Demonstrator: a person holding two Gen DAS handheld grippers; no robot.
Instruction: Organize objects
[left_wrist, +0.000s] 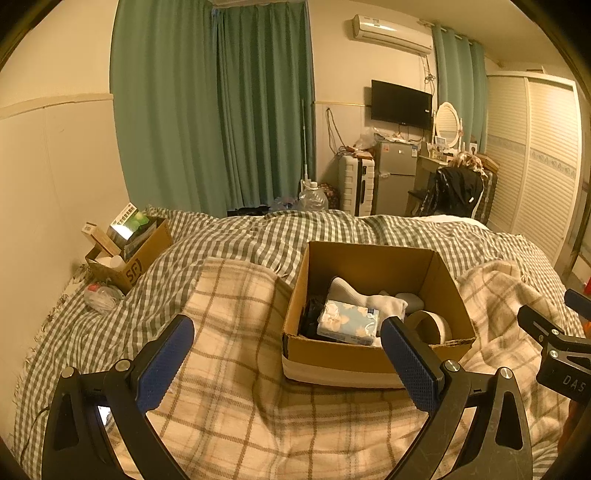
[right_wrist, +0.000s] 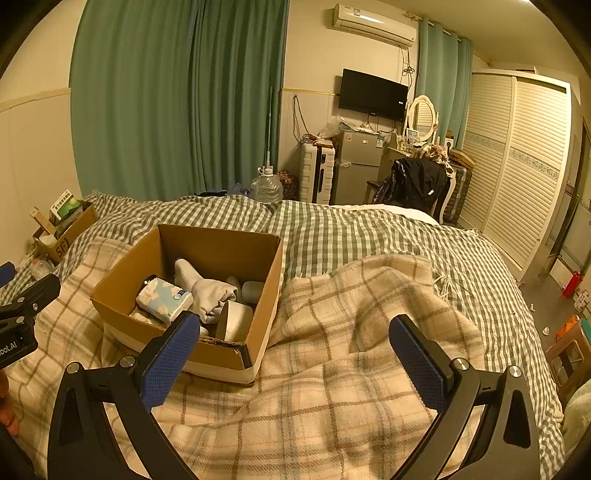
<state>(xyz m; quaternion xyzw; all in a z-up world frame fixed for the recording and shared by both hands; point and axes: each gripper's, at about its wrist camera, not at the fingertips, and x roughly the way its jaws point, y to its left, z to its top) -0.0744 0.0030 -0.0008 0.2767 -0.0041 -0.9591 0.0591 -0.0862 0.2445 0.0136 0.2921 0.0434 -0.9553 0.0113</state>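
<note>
An open cardboard box (left_wrist: 373, 358) sits on the plaid blanket on the bed; it also shows in the right wrist view (right_wrist: 236, 254). Inside lie a blue floral tissue pack (left_wrist: 349, 322) (right_wrist: 164, 298), white socks (left_wrist: 360, 295) (right_wrist: 207, 290), a roll of tape (left_wrist: 434, 326) (right_wrist: 236, 321) and dark items. My left gripper (left_wrist: 288, 360) is open and empty, just in front of the box. My right gripper (right_wrist: 291, 354) is open and empty, to the right of the box above the blanket.
A second smaller cardboard box (left_wrist: 129, 251) with cartons stands at the bed's far left by the wall, a crumpled plastic bag (left_wrist: 99, 297) beside it. The plaid blanket (right_wrist: 332, 387) lies over a green checked quilt (left_wrist: 258, 232). A water jug, suitcase, fridge and chair stand beyond the bed.
</note>
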